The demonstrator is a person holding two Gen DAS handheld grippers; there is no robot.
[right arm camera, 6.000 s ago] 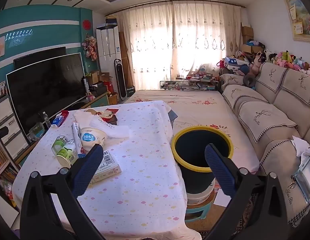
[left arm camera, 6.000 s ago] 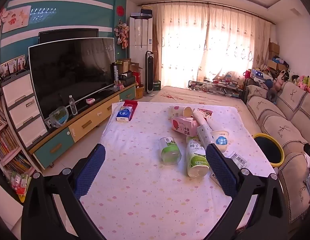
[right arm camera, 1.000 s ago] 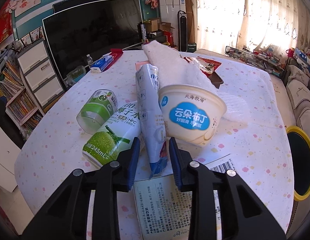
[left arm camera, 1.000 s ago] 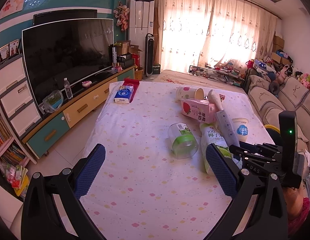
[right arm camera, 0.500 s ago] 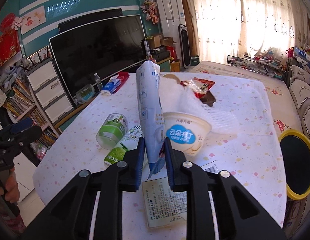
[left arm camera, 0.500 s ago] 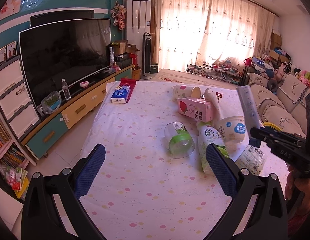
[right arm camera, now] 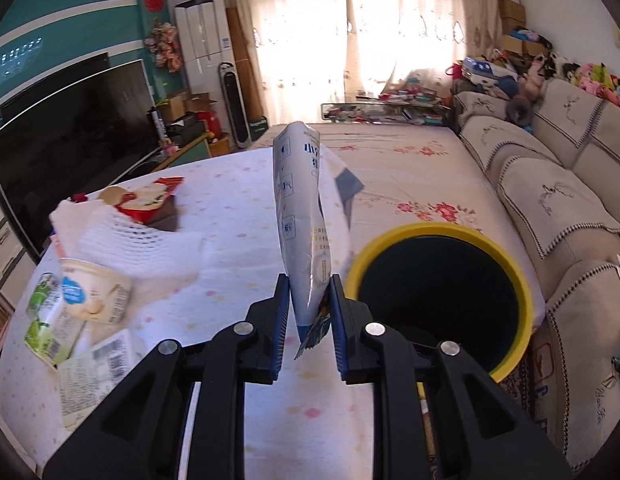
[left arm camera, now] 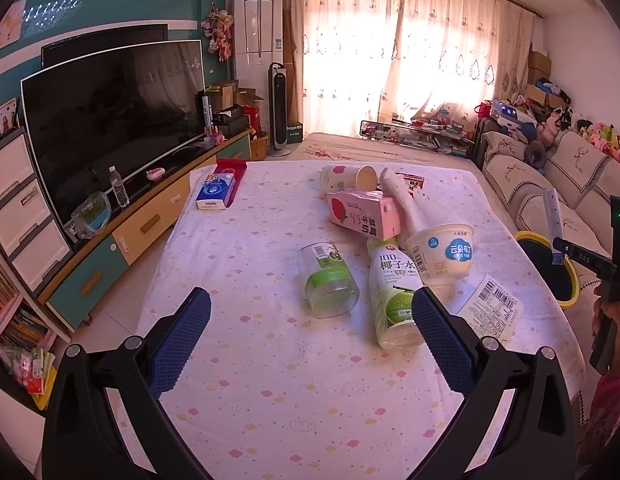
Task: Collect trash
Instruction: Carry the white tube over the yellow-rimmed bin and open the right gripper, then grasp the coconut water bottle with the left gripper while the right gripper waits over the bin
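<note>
Right wrist view shows my right tool [right arm camera: 309, 322] pinching the bottom end of a white and blue pouch [right arm camera: 303, 216], both blue pads pressed against it so that it stands upright, leaning slightly left. The tool hangs above the right edge of the bench [right arm camera: 229, 312], with the yellow-rimmed trash bin [right arm camera: 526, 292] just to its right, standing between that edge and the beige sofa [right arm camera: 550, 200]. The bin's inside is dark and I cannot tell what it holds.

Left wrist view has my left tool [left arm camera: 310, 324] spread wide and holding nothing, hovering above the near part of the bench. Ahead of it, toward the right edge, the rest of the trash lies in a cluster: a clear jar with a green band [left arm camera: 328, 280] on its side, a green coconut-water bottle [left arm camera: 392, 292] on its side just beside it, a white pudding cup [left arm camera: 444, 254] touching the bottle's upper end, and a pink strawberry-milk carton [left arm camera: 364, 214] behind them. A paper cup [left arm camera: 348, 177] lies on its side farther back, and a white foam net sleeve [left arm camera: 402, 200] slants down to the pudding cup (it appears to rest against the carton too). A flat box with a barcode [left arm camera: 490, 312] sits at the right edge. A blue tissue pack [left arm camera: 215, 192] lies near the far left corner, well apart from the cluster.
</note>
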